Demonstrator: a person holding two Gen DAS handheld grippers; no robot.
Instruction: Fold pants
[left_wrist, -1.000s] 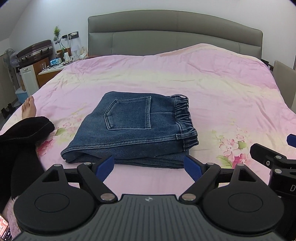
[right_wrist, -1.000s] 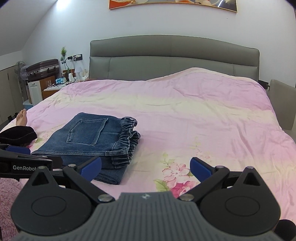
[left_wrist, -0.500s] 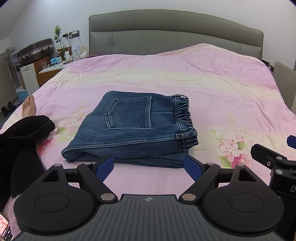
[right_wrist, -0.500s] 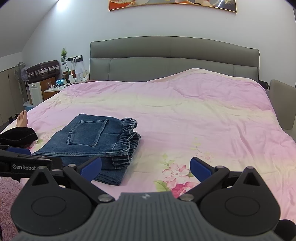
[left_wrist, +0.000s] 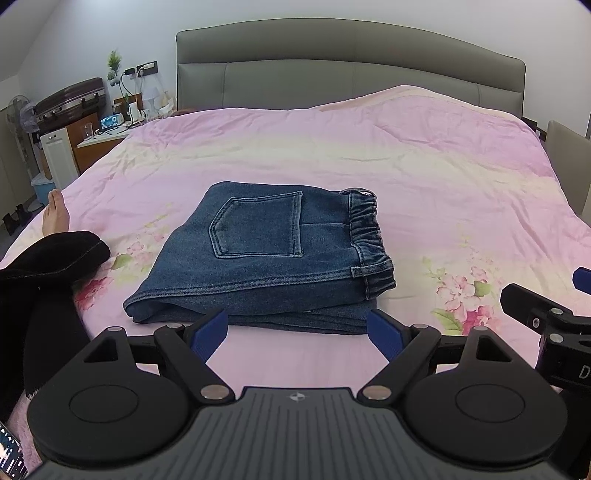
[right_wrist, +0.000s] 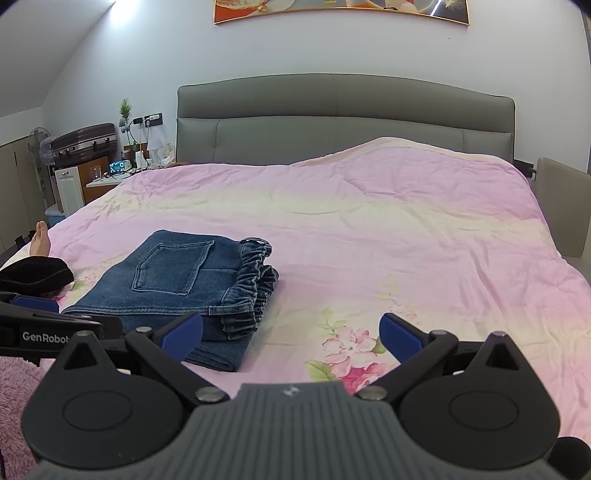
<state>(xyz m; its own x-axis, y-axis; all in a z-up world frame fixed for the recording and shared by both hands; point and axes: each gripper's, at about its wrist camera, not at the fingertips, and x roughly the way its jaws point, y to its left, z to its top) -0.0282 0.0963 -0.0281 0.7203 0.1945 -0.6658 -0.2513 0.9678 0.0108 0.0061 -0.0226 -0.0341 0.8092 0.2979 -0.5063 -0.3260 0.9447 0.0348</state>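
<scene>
The pants lie folded in a flat blue pile on the pink bed, just past my left fingers. The long side runs from 9 o'clock to 3 o'clock. The stretchy waist points to 3 o'clock and one back pocket faces up. My left gripper is spread wide and holds nothing. My right gripper is spread wide too, over the pink flowers. The left tool's side reads "GenRobot".
</scene>
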